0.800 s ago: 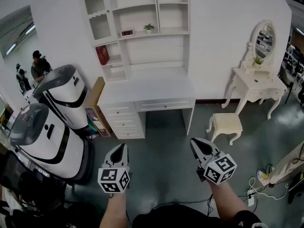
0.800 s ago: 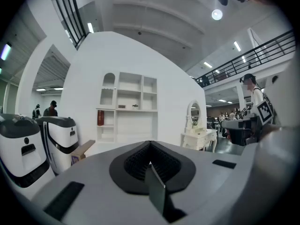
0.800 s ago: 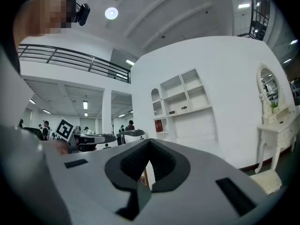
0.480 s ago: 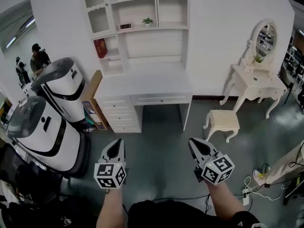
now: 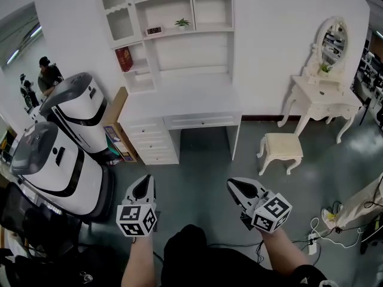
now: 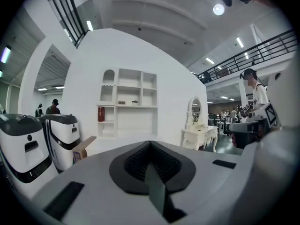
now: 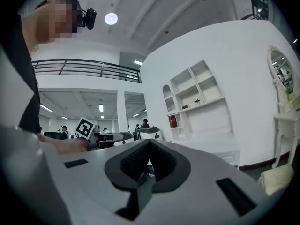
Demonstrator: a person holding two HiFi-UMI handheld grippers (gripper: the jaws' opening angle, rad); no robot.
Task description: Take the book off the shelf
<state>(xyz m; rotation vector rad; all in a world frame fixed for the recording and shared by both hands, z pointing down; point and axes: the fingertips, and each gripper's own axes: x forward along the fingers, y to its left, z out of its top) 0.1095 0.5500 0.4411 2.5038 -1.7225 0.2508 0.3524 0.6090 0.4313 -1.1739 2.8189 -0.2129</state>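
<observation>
Head view shows the red book (image 5: 124,59) standing upright in a left-hand compartment of the white shelf (image 5: 191,49), above the white table (image 5: 185,97) with drawers. Both grippers are held low over the grey floor (image 5: 203,160), well apart from the shelf. The left gripper (image 5: 146,183) has its jaws together with nothing between them. The right gripper (image 5: 234,186) is likewise closed and empty. Two white machines (image 5: 60,166) stand left of the table. A small stool (image 5: 282,145) and a dressing table (image 5: 317,97) stand to its right.
</observation>
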